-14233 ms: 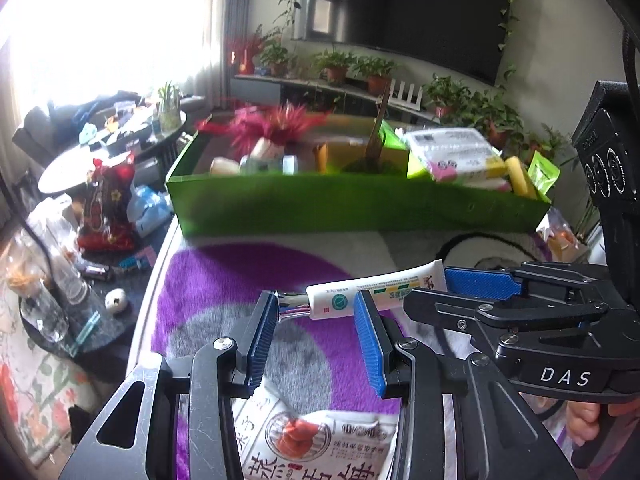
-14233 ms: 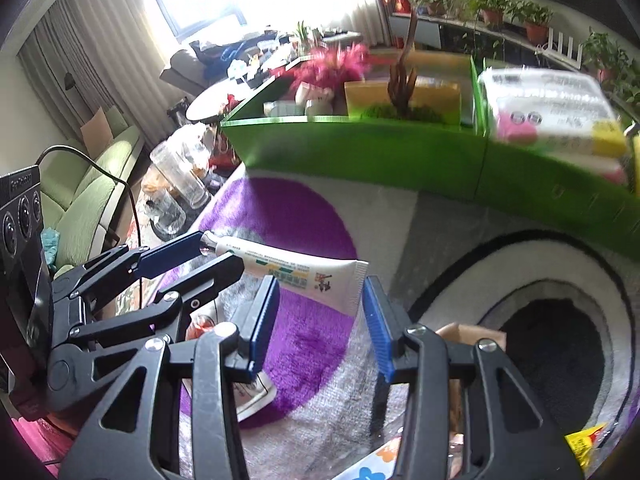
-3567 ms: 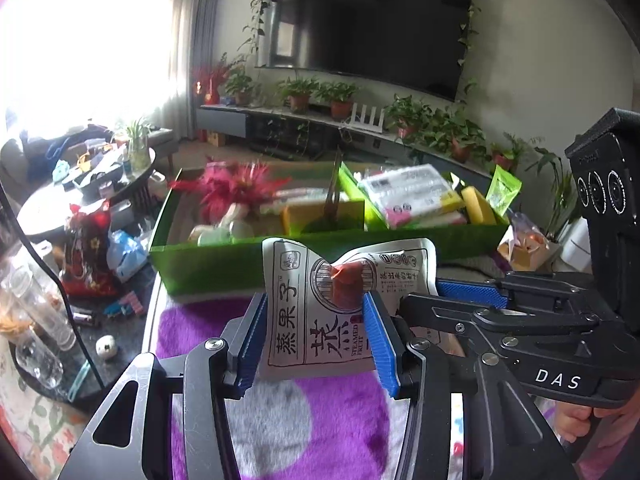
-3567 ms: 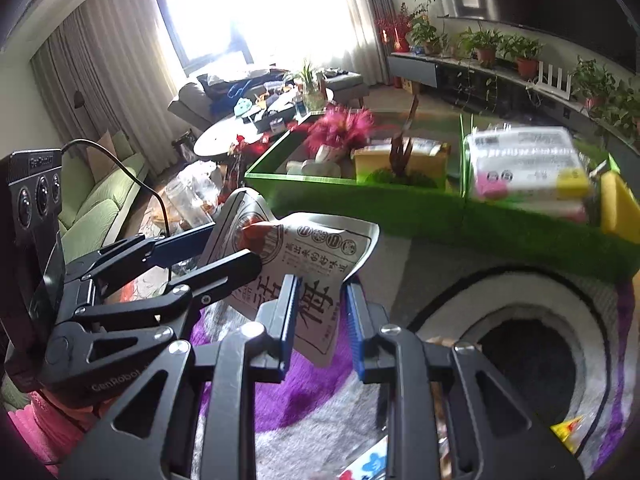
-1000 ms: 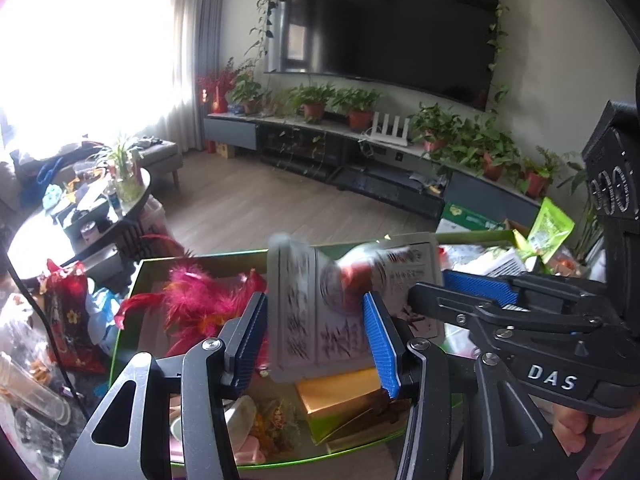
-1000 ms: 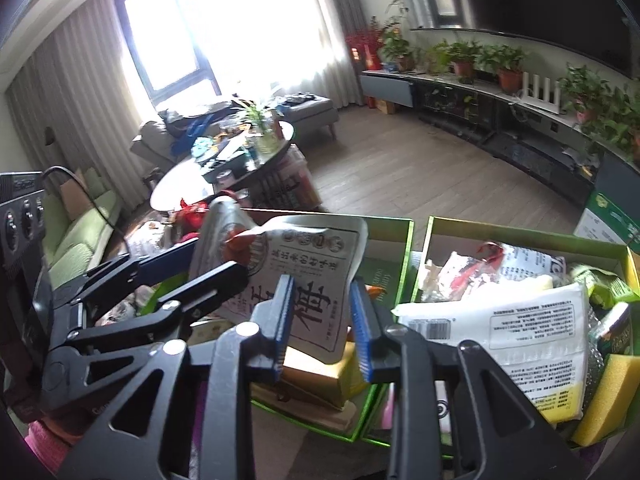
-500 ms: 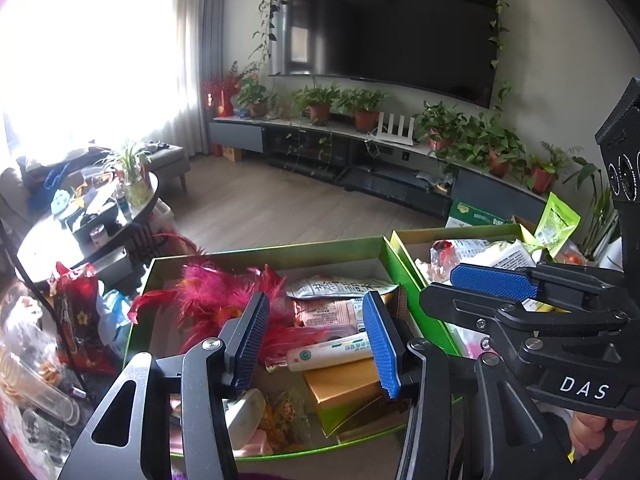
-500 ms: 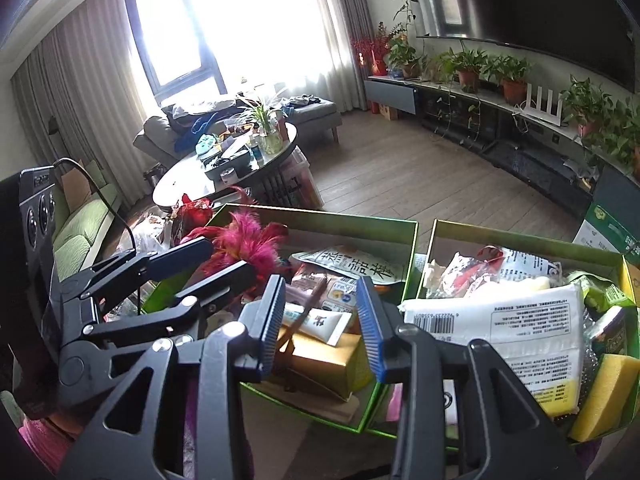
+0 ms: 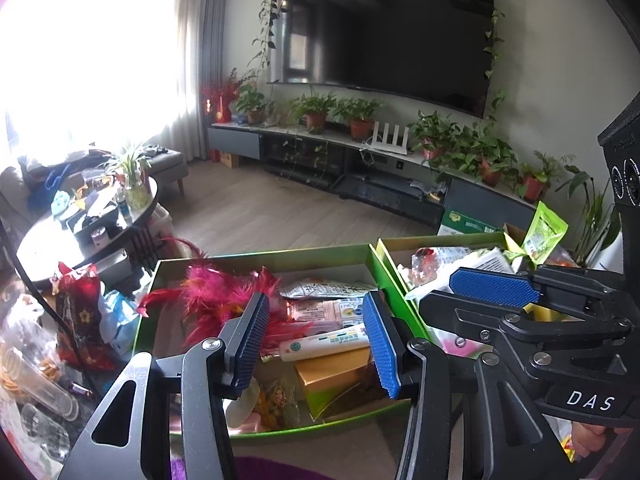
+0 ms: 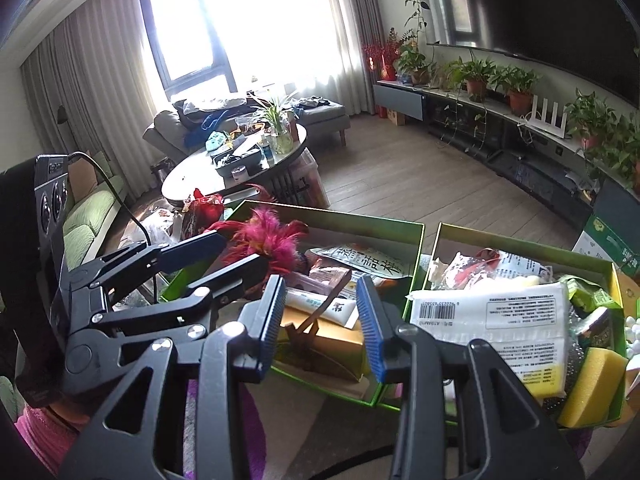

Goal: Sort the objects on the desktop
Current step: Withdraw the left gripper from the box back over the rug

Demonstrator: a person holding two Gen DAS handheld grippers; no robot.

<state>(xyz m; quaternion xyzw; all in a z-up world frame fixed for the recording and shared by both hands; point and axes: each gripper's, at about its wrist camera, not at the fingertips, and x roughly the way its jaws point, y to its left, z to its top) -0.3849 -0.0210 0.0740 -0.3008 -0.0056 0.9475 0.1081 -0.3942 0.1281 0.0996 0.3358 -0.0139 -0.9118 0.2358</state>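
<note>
Both the left gripper [image 9: 316,344] and right gripper [image 10: 322,326] hover over the left green box [image 9: 260,258], jaws apart and empty. The white snack pouch [image 9: 326,290] lies inside at twelve o'clock, apparently sorted there beside the tube [image 9: 324,343].

Home living room. Large black wall-mounted television [image 9: 384,36] over long low grey media cabinet [image 9: 360,160] lined with potted green plants [image 9: 460,148]. Grey sofa [image 10: 188,124], round dark coffee table [image 10: 236,168], wood-plank floor [image 10: 420,184], curtained bright window [image 10: 240,20].
</note>
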